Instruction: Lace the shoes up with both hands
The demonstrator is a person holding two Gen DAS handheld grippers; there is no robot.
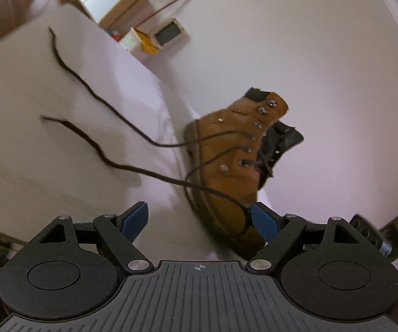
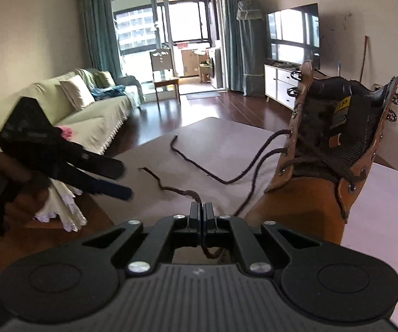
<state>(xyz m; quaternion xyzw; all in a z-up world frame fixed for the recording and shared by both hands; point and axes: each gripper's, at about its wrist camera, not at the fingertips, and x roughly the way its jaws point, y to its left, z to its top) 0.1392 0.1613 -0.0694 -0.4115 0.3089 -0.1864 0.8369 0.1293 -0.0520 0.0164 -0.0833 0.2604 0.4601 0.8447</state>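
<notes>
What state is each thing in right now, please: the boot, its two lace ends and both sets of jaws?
Boot: standing on the table, laced only through the lower eyelets, upper hooks bare, tongue open.
Near lace end: lying slack on the table, running into the right gripper.
Far lace end: lying loose on the table, held by nothing.
Right gripper: jaws shut on the near lace.
Left gripper: jaws open, empty.

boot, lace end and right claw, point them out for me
boot (image 1: 226, 144), left wrist view, on its tan side panel
lace end (image 2: 175, 138), right wrist view, on the far loose tip
right claw (image 2: 201, 207), right wrist view, between its shut fingertips
</notes>
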